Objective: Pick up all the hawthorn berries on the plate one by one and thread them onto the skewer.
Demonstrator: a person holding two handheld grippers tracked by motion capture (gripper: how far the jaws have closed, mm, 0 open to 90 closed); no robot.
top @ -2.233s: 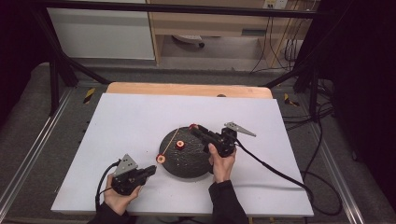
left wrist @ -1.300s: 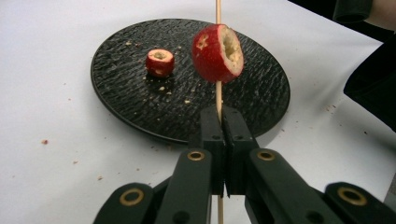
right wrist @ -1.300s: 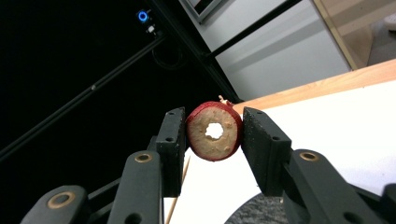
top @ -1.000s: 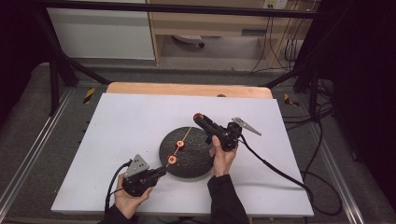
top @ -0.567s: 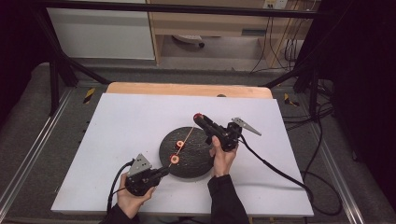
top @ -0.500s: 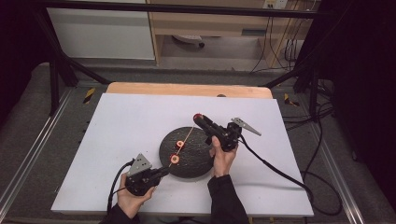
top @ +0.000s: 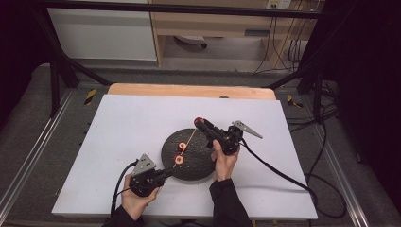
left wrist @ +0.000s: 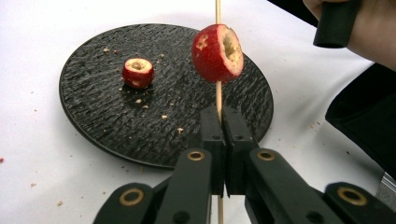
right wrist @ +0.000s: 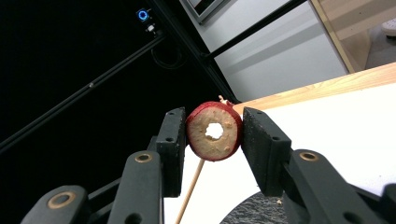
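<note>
The left claw point(left wrist: 223, 140) is clenched on a thin wooden skewer point(left wrist: 218, 95) carrying one cored red fruit piece point(left wrist: 217, 53) above the black plate point(left wrist: 93, 121), near the desk's point(top: 118, 123) near edge. A second piece point(left wrist: 138, 72) lies on the plate. The right claw point(right wrist: 212, 140), raised at the plate's far right, grips a third fruit ring point(right wrist: 215, 131).
</note>
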